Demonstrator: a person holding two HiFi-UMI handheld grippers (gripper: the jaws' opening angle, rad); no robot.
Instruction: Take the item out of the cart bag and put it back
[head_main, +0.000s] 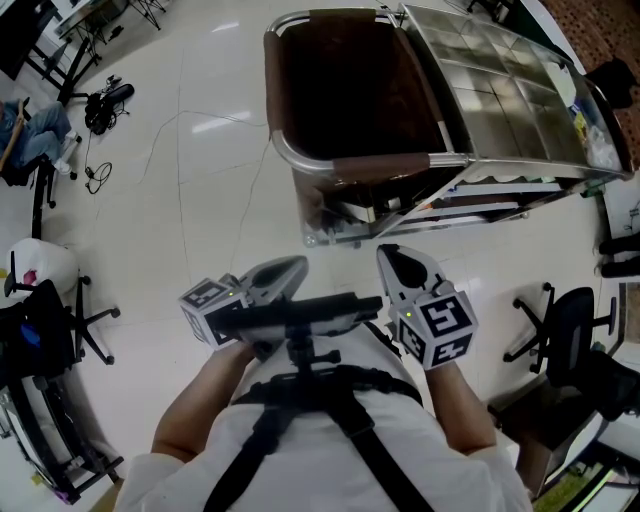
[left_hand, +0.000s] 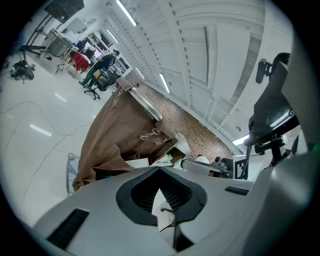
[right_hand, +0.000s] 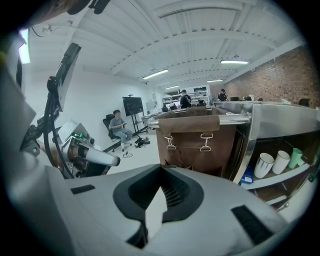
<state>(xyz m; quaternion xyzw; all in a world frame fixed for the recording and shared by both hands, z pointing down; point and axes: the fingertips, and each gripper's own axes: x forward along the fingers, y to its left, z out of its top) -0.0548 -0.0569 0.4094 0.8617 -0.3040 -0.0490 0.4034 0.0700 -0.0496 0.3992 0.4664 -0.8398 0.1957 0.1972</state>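
Observation:
The cart's brown bag (head_main: 350, 90) hangs open from a metal rail at the left end of the steel cart (head_main: 500, 90); its inside is dark and no item shows in it. The bag also appears in the left gripper view (left_hand: 120, 135) and, with two strap clips, in the right gripper view (right_hand: 192, 145). Both grippers are held close to the person's chest, short of the cart. My left gripper (head_main: 290, 270) (left_hand: 160, 170) has its jaws together with nothing between them. The right gripper (head_main: 395, 258) (right_hand: 161, 170) is likewise shut and empty, pointing toward the bag.
White cups (right_hand: 272, 162) stand on a lower cart shelf. An office chair (head_main: 565, 325) is at the right, another chair (head_main: 50, 320) at the left, and cables with gear (head_main: 105, 105) lie on the white floor at the upper left. People sit and stand far off.

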